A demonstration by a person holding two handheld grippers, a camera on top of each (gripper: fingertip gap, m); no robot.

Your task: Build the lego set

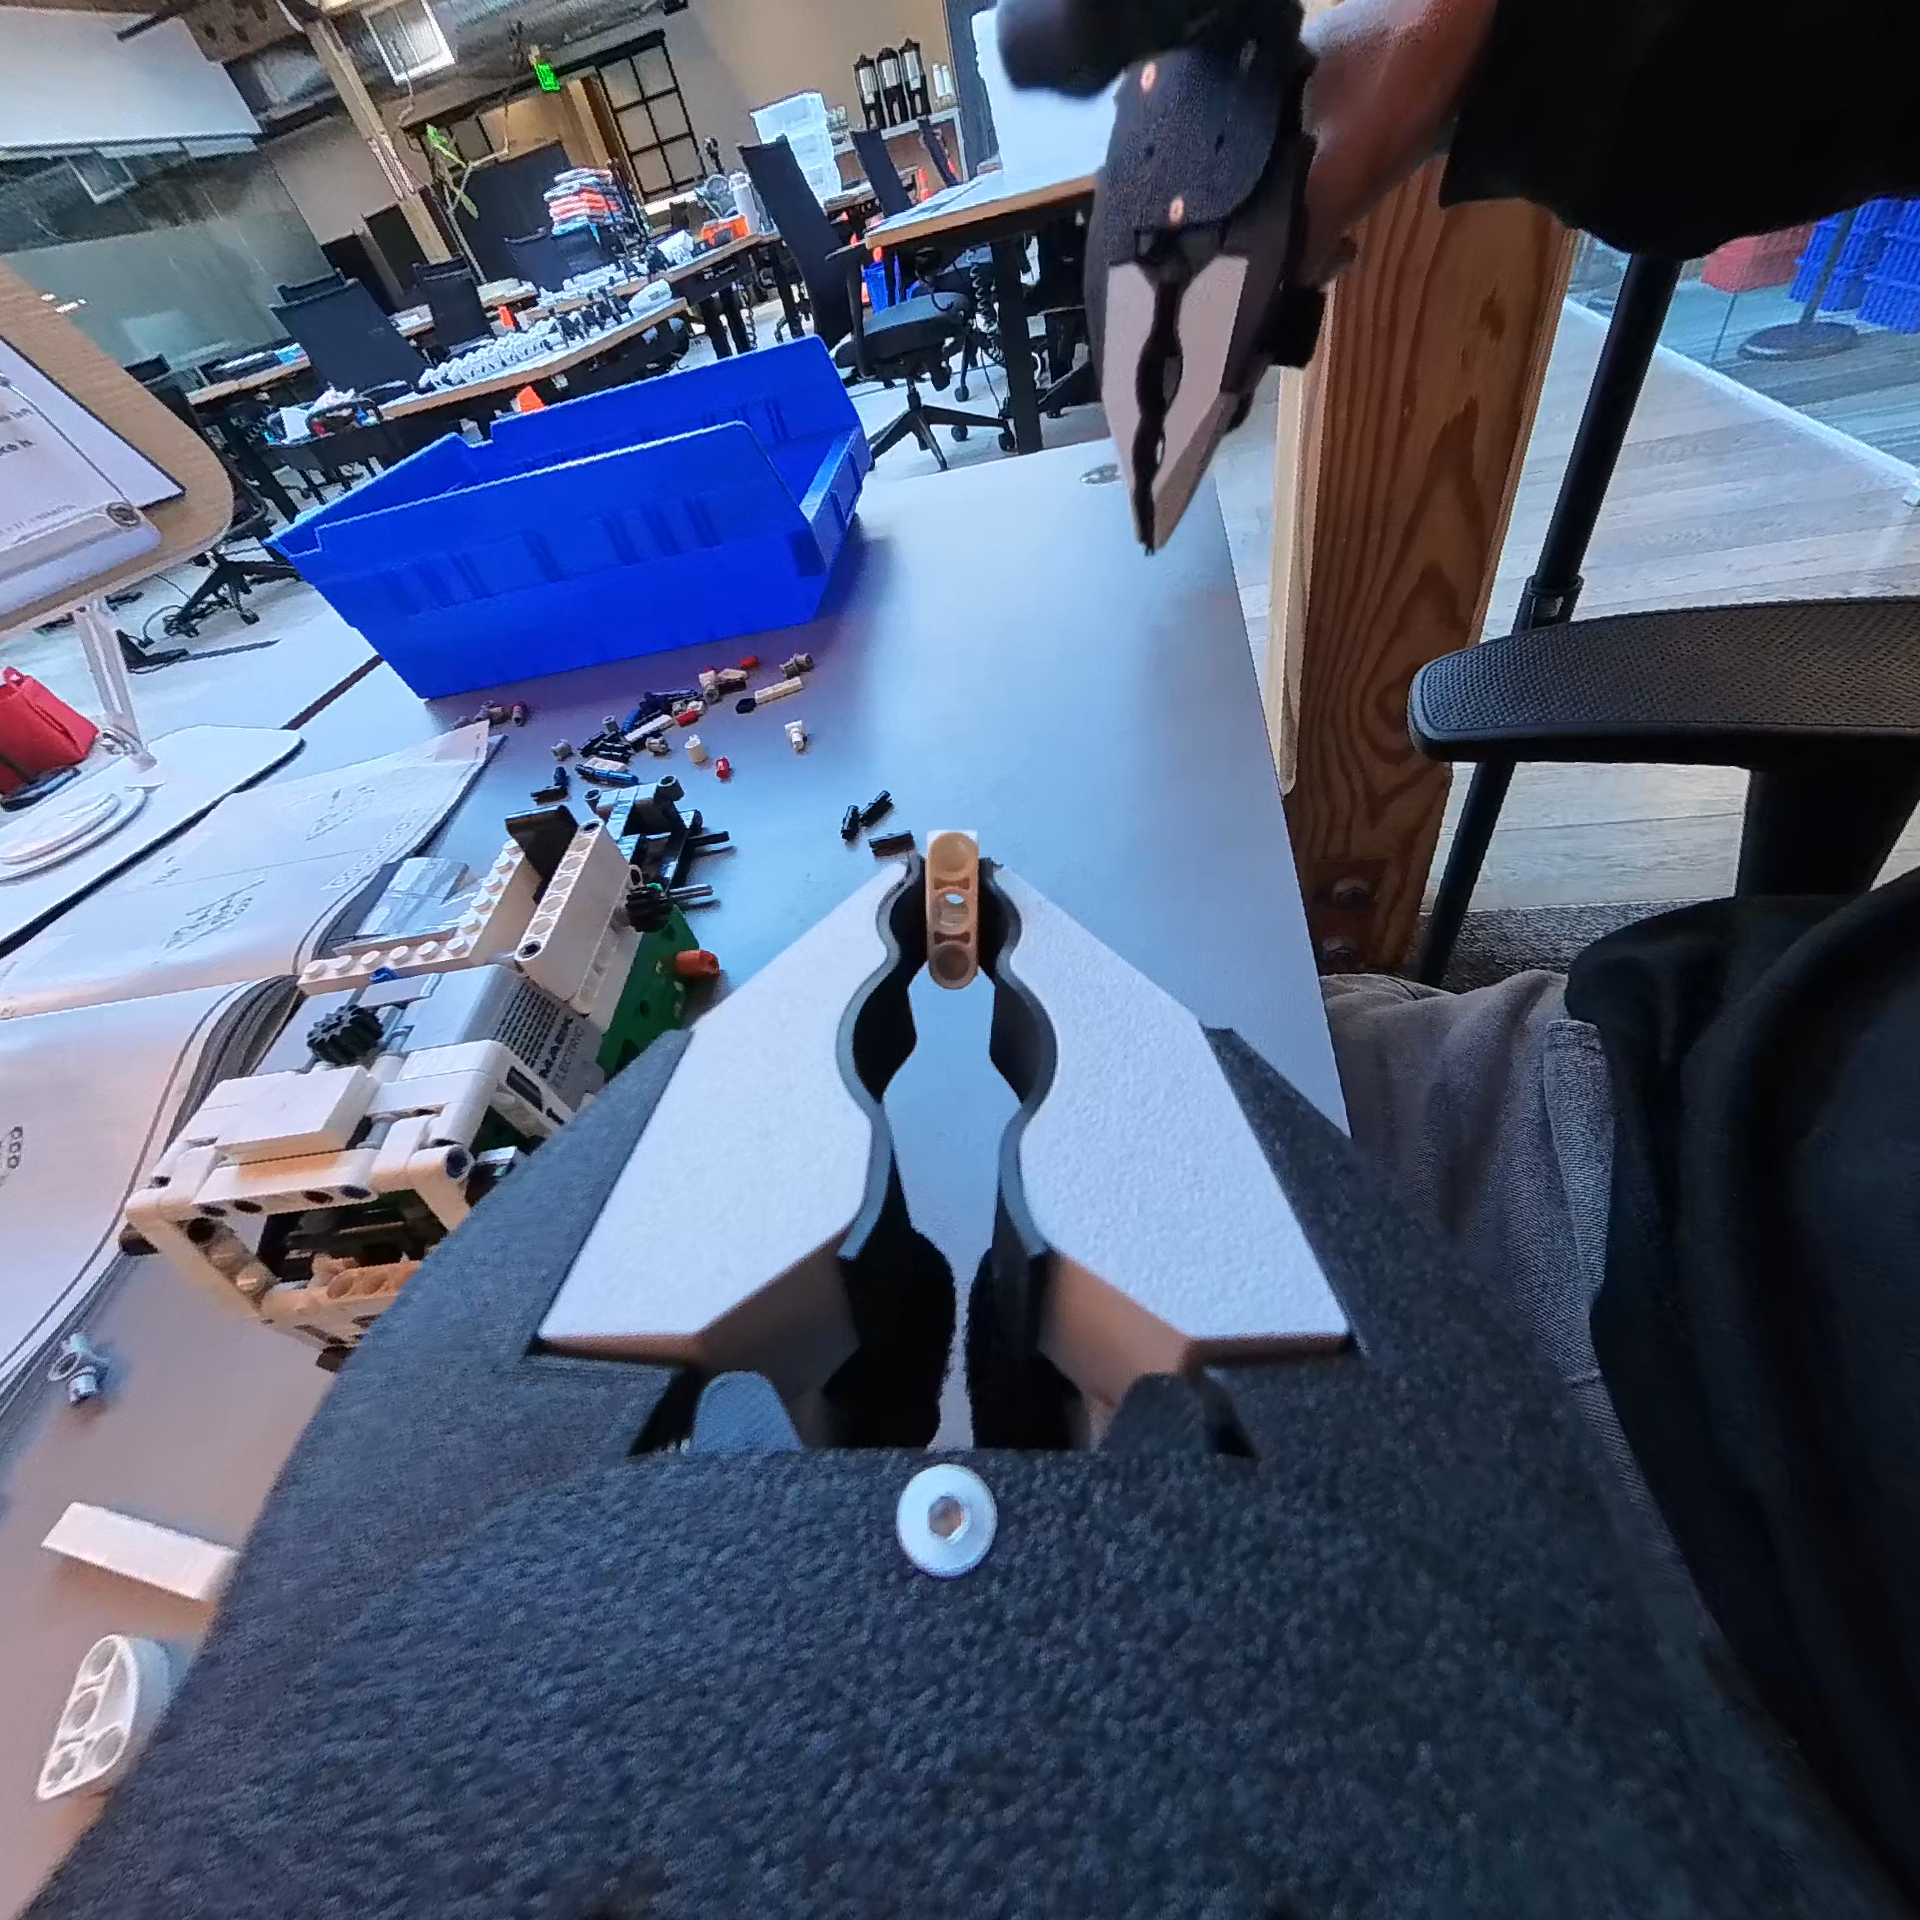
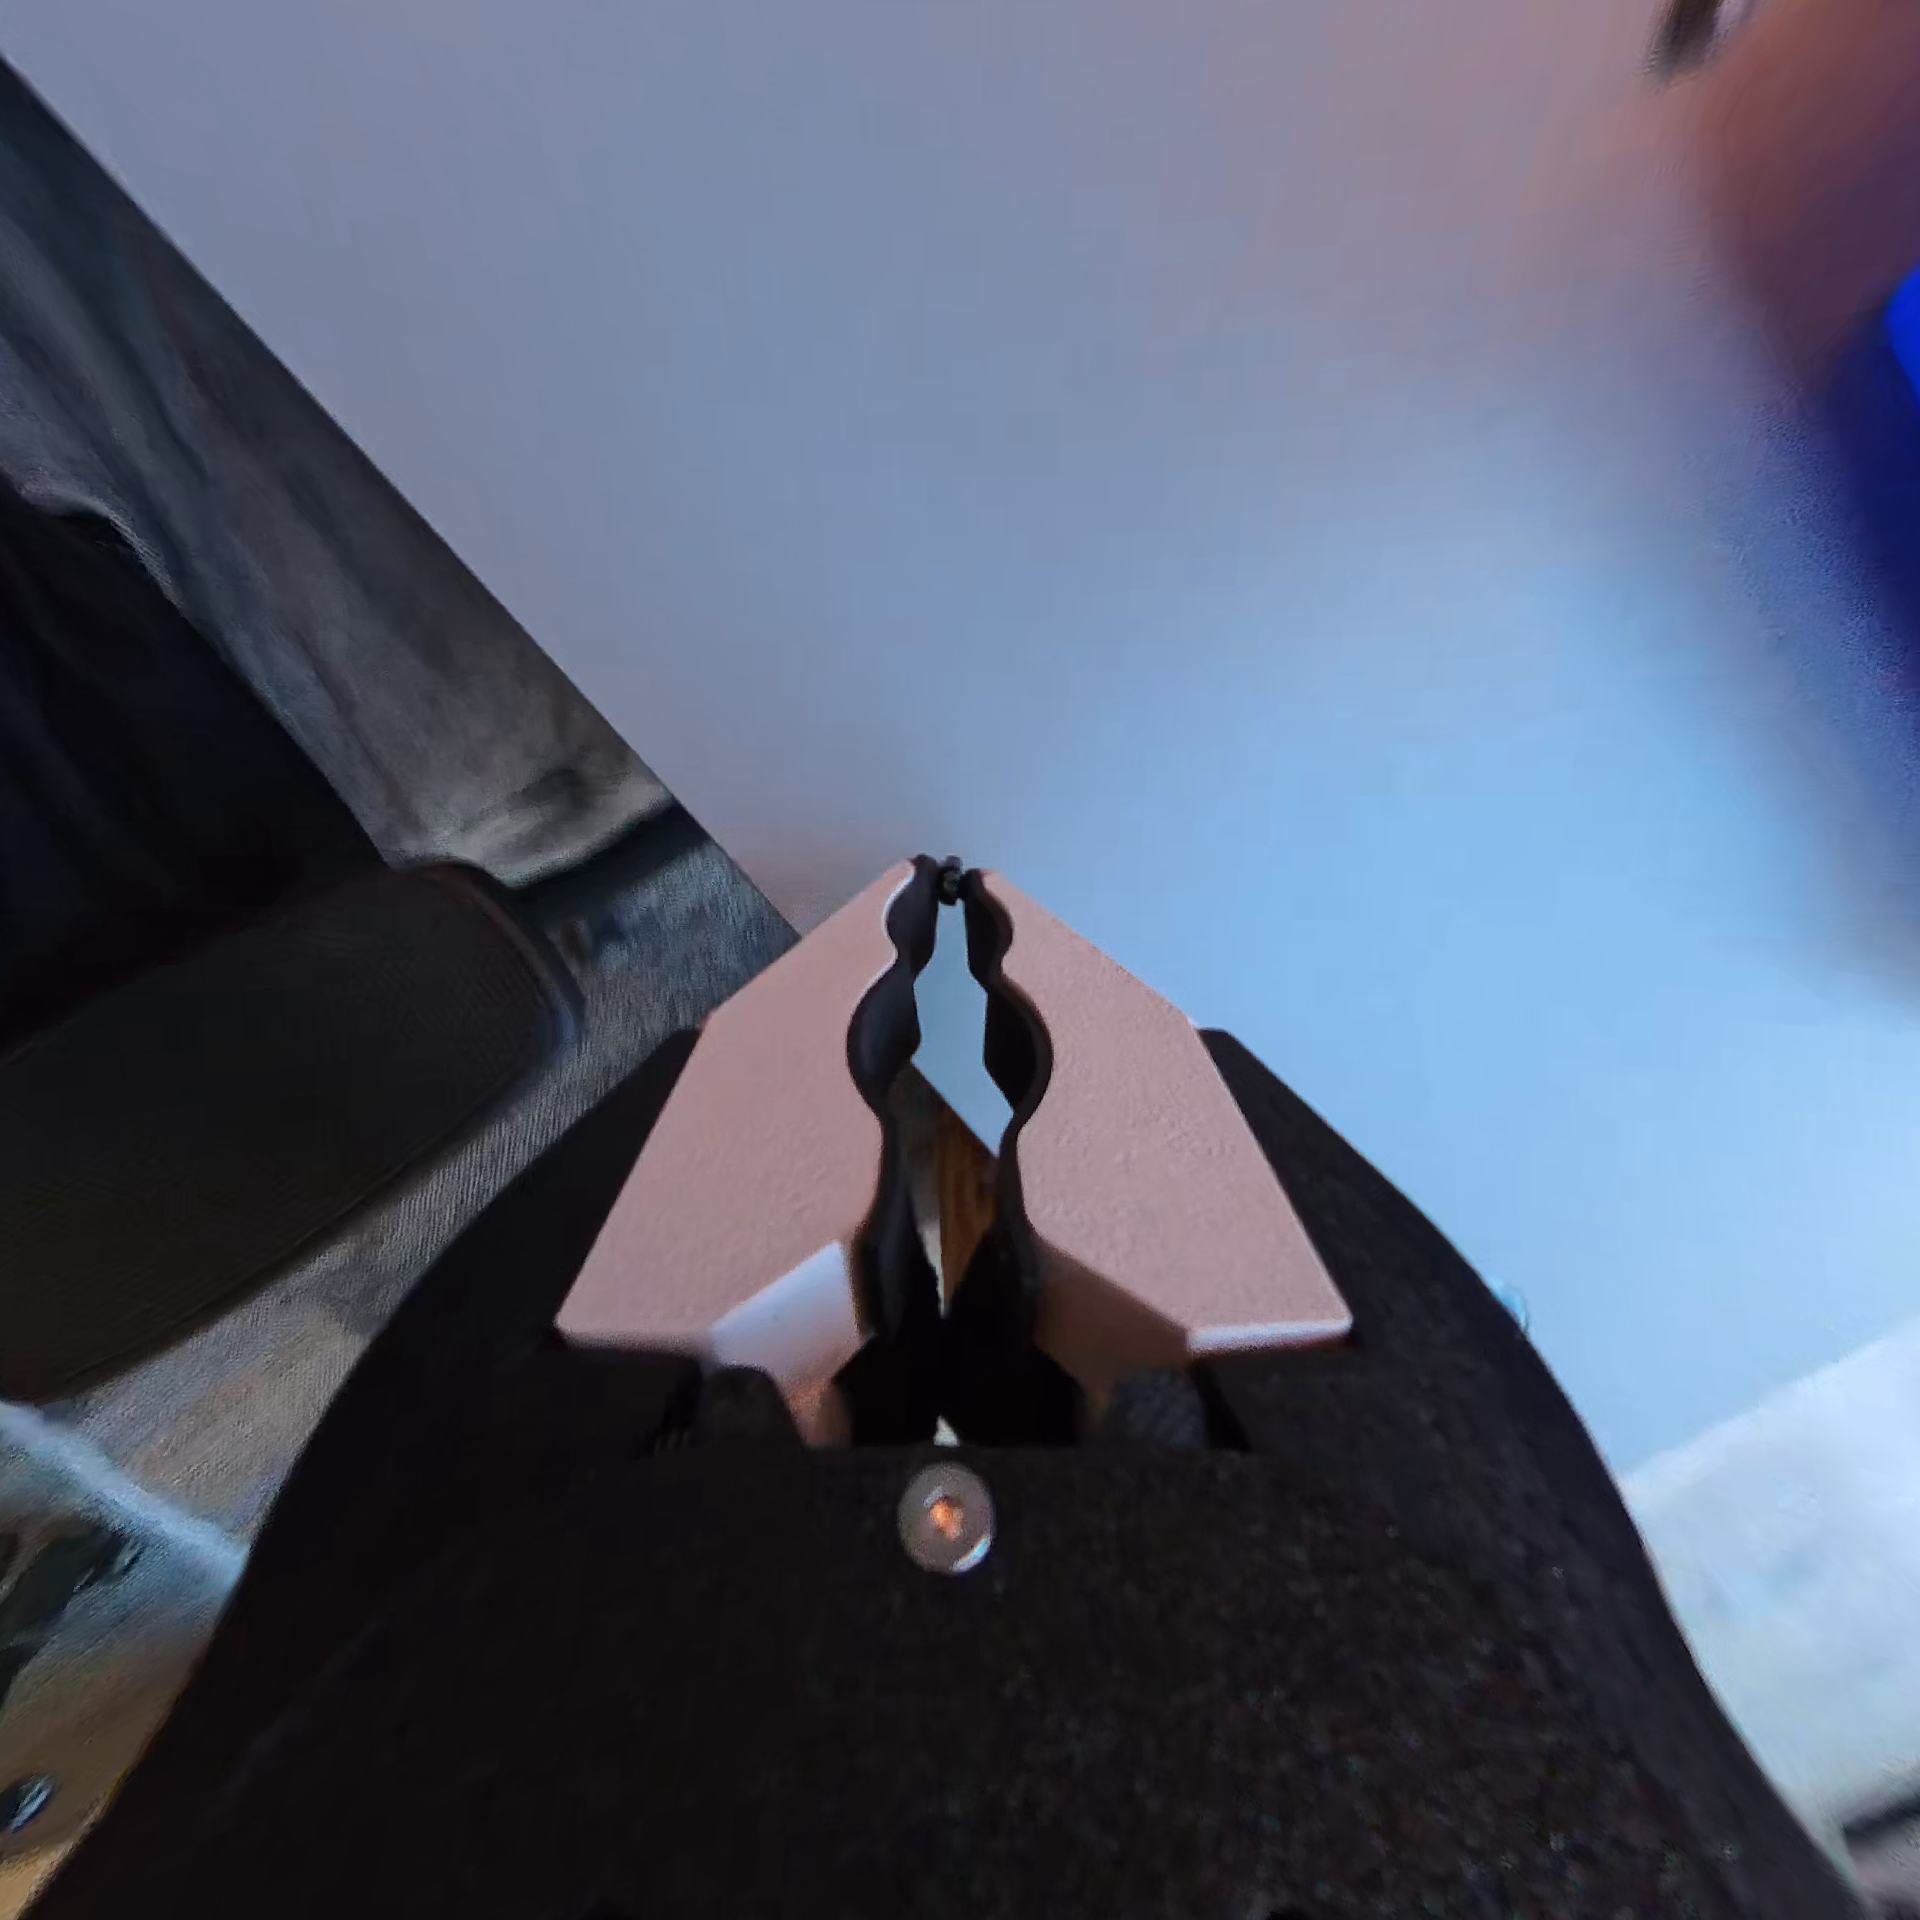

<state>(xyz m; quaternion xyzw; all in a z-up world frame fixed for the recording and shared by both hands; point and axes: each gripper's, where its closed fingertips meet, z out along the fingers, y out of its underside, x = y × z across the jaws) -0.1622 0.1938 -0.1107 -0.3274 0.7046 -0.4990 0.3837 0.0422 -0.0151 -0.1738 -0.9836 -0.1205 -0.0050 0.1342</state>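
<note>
My left gripper (image 1: 951, 883) is shut on a small tan beam (image 1: 952, 906) with holes, held upright above the grey table (image 1: 1039, 665). A partly built white, green and black lego model (image 1: 416, 1039) lies on the table to the left of it. Loose small pieces (image 1: 665, 727) lie scattered beyond the model. My right gripper (image 2: 950, 878) is shut on a tiny black pin (image 2: 950, 876) at its tips, above the bare table (image 2: 1039, 416); that view is blurred. The right gripper also shows in the left wrist view (image 1: 1148, 520), held high at the upper right, pointing down.
A blue bin (image 1: 582, 540) stands at the back of the table. Instruction sheets (image 1: 260, 862) lie at the left, with a stand (image 1: 104, 499) above them. A wooden post (image 1: 1413, 520) and a black chair armrest (image 1: 1662, 675) are right of the table edge. White pieces (image 1: 94, 1714) lie at lower left.
</note>
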